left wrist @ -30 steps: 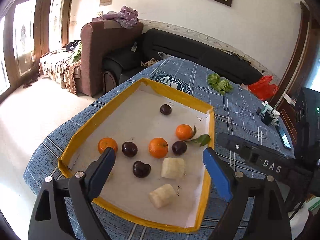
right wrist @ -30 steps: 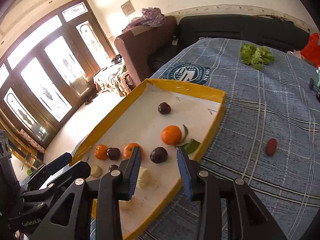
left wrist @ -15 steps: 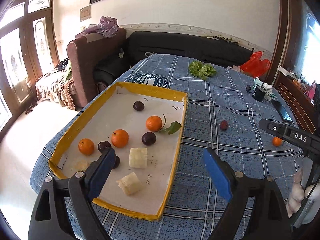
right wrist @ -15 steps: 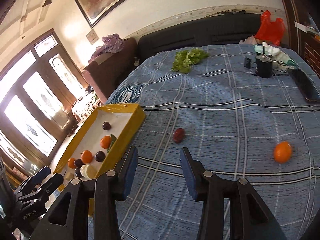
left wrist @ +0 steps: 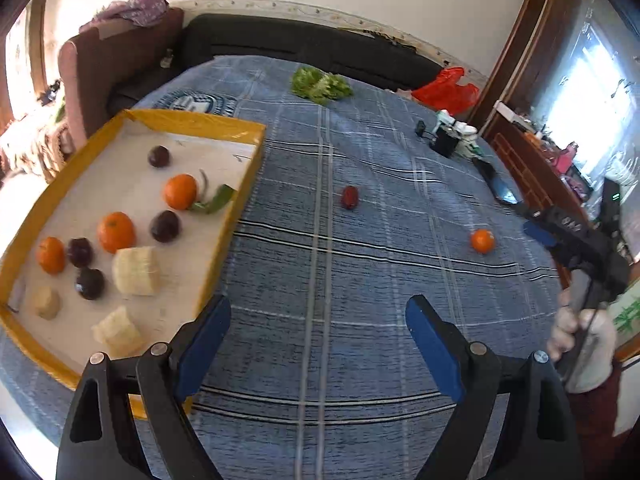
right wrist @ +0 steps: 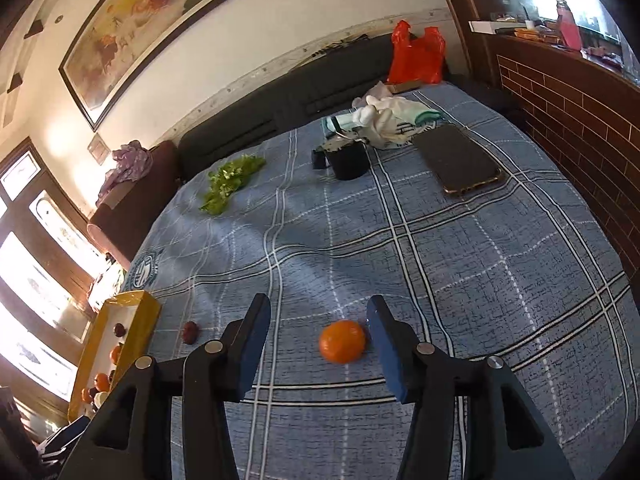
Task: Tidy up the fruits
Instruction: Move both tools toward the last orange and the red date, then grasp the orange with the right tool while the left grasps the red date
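Blue plaid tablecloth, dark sofa

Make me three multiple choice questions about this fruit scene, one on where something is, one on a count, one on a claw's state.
1. Where does the loose orange lie?
A. in the yellow tray
B. on the blue plaid cloth between the right claw's fingers
C. beside the lettuce

2. How many oranges are in the yellow tray?
A. one
B. three
C. five

3. How is the right claw?
A. open, not touching the orange
B. shut on the orange
C. shut on a plum

Answers: B, the right wrist view shows it on the cloth between the blue pads. B, the left wrist view shows three. A, gaps show on both sides.
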{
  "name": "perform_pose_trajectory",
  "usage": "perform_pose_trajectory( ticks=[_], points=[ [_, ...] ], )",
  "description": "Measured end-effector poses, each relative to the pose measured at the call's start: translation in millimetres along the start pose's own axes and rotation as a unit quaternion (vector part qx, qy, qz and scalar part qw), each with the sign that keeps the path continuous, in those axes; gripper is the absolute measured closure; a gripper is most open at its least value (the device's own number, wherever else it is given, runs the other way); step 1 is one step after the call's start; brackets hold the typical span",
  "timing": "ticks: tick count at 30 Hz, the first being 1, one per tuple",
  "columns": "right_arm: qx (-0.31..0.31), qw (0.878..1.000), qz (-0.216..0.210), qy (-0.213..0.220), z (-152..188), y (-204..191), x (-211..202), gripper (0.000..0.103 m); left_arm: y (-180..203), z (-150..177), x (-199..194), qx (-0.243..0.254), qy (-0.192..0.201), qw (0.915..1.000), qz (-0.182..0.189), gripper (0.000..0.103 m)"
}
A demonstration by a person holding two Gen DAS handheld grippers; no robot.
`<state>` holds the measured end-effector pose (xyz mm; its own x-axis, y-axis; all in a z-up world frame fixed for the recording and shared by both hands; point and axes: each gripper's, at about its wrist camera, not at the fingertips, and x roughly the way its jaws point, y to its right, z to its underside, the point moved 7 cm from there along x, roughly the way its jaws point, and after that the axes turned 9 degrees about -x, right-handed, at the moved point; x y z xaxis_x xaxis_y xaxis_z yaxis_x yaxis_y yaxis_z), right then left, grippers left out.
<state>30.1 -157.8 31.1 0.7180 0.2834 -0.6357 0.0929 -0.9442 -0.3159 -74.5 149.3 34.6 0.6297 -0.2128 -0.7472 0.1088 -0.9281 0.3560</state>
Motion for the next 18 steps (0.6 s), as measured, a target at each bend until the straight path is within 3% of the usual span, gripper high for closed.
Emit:
perform_pose_trajectory(
  ticks=[5,15,17,18],
  points=[
    [0.005,0.999,-0.005,-0.04,18.0,-0.5,31.0,0.048,8.6,-2.9,10.2,-0.008,-0.021,0.9992,0.033,0.014],
    [-0.019,0.997,0.013,-0.069,35.4,3.5,62.3,0.048,23.2,-29.4,41.4,0.015,-0.009,0.9998,0.002,0.015],
    [-0.026,0.997,0.019,-0.067,36.3,2.5,63.8,0.048,28.4,-40.5,55.2,0.022,-0.008,0.9997,0.005,0.021],
    [-0.031,0.997,0.023,-0.068,37.1,1.5,63.8,0.048,30.2,-45.1,64.5,0.023,-0.011,0.9997,0.003,0.03]
  ],
)
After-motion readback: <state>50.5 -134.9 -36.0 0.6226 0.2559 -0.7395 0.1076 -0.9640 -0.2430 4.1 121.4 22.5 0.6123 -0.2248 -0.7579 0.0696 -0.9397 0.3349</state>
